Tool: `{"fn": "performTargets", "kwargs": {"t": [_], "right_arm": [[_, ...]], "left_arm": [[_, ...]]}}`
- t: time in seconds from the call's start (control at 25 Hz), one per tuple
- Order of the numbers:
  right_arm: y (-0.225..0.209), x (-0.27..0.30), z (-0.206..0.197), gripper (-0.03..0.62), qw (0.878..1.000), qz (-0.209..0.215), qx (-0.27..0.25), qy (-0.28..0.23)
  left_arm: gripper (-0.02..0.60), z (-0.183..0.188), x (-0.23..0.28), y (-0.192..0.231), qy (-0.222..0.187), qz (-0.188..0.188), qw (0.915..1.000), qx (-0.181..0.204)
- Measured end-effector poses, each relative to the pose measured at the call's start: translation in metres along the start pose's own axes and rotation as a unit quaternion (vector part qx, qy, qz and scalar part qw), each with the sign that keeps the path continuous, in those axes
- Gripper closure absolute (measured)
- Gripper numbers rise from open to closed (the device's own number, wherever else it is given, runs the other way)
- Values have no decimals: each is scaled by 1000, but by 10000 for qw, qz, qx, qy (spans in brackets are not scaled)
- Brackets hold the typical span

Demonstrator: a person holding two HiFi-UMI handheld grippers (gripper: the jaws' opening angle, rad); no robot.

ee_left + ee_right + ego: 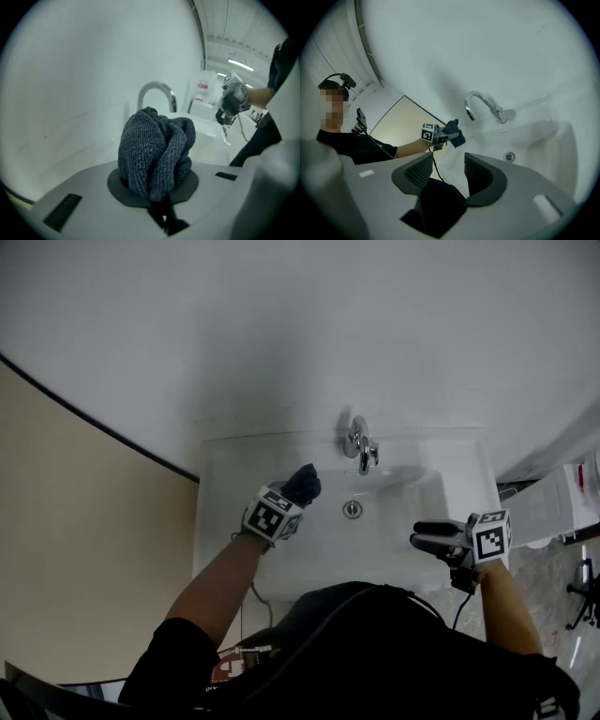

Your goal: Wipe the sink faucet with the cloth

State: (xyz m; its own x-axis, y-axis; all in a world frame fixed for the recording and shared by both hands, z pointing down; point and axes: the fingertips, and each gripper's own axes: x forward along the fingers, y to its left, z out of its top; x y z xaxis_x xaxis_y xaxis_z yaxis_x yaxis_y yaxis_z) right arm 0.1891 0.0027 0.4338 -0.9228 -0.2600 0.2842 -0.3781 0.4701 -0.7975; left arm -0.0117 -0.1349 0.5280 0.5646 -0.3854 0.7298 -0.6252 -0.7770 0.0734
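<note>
A chrome faucet (360,446) stands at the back rim of the white sink (431,493); it shows too as a curved faucet spout (157,91) and as the faucet (485,107). My left gripper (298,493) is shut on a bunched dark grey cloth (155,152), held over the sink's left side, short of the faucet. The same cloth (304,484) shows beyond the marker cube, and as the cloth (453,132). My right gripper (427,535) hovers over the sink's right front, jaws apart and empty; its fingers (479,176) show a clear gap.
The drain (352,509) lies mid-basin below the faucet. A white wall rises behind the sink. A beige panel (84,540) runs along the left. White equipment (553,507) stands to the right of the sink.
</note>
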Motion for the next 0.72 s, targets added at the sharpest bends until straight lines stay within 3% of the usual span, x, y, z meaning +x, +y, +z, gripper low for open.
{"fn": "performTargets", "kwargs": {"t": [0.2,0.36,0.44,0.56,0.72], "right_arm": [[-43,-36,-46,408,9977,-292,608,-111],[-75,-77,-68,408,9929,-642,963,-263],[-86,-97,-78,408,9901,-760,1133,-336],[-98,-115,-89,408,9873,-831,1285,-418],[-105,-120,-92,408,9868,-743,1333,-545]], "left_arm": [[545,33,105,48,736,669,9932,611],[545,30,171,72,1865,1164,9690,1126],[544,29,188,78,2206,1280,9605,1114],[545,39,203,79,2263,1283,9601,1025],[549,53,210,68,2137,1168,9564,1612]]}}
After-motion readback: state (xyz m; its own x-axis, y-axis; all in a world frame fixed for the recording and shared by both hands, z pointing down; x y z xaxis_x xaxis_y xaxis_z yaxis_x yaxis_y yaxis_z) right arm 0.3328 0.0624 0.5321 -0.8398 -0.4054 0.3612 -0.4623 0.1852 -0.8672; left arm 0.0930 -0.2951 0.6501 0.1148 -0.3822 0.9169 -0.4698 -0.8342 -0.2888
